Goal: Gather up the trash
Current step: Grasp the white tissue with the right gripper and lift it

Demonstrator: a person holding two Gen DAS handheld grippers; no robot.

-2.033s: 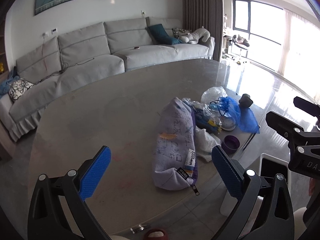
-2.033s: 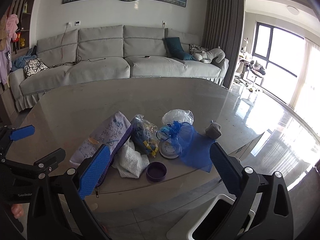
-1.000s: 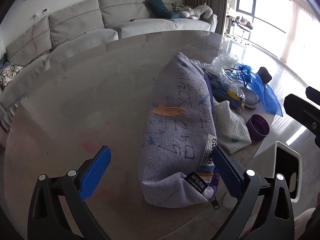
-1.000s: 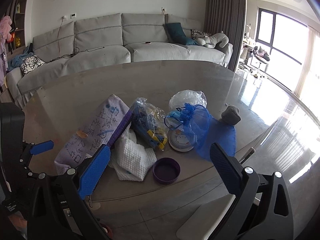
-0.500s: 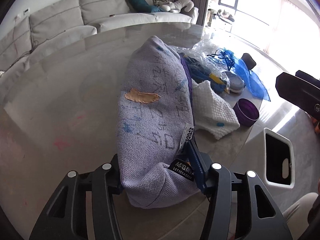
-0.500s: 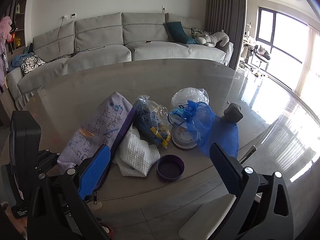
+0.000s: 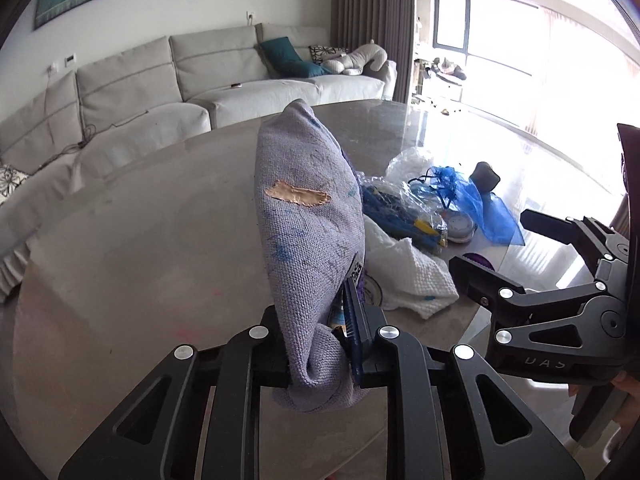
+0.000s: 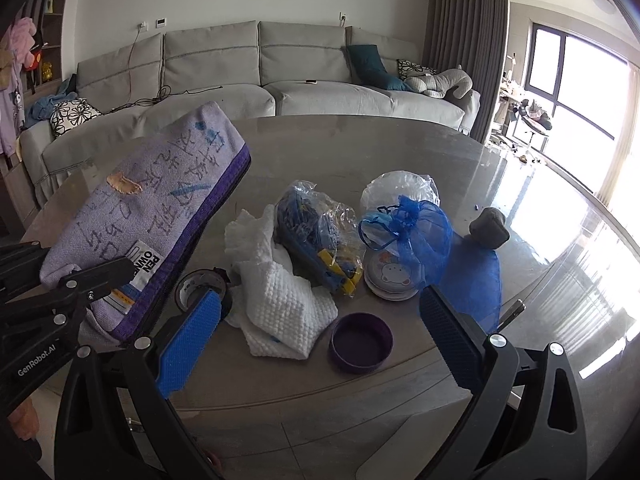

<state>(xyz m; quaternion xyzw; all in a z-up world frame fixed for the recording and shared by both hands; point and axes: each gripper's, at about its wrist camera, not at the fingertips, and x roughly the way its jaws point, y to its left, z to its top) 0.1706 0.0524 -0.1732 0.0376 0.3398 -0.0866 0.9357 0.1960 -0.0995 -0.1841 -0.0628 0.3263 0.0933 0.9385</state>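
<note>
My left gripper [image 7: 320, 344] is shut on the near end of a lilac fabric pencil pouch [image 7: 308, 216] and holds it tilted up off the round table [image 7: 140, 240]. The pouch also shows at the left of the right wrist view [image 8: 152, 208], lifted. My right gripper [image 8: 316, 320] is open and empty, hovering near the table's front edge above a purple lid [image 8: 360, 340]. Beside it lie a white knit cloth [image 8: 276, 292], a clear bag of blue items [image 8: 316, 232], a blue mesh bag [image 8: 416, 236] and a grey lump [image 8: 490, 228].
A roll of tape [image 8: 200, 284] lies where the pouch was. A grey sofa [image 8: 280, 80] stands behind the table. A white bin [image 7: 536, 396] sits on the floor below the table's front edge, mostly hidden by the right gripper. Bright windows [image 8: 580, 92] are at the right.
My left gripper closed on the pouch's near end and lifted it off the table, uncovering the tape roll. The right gripper stayed open and shifted slightly.
</note>
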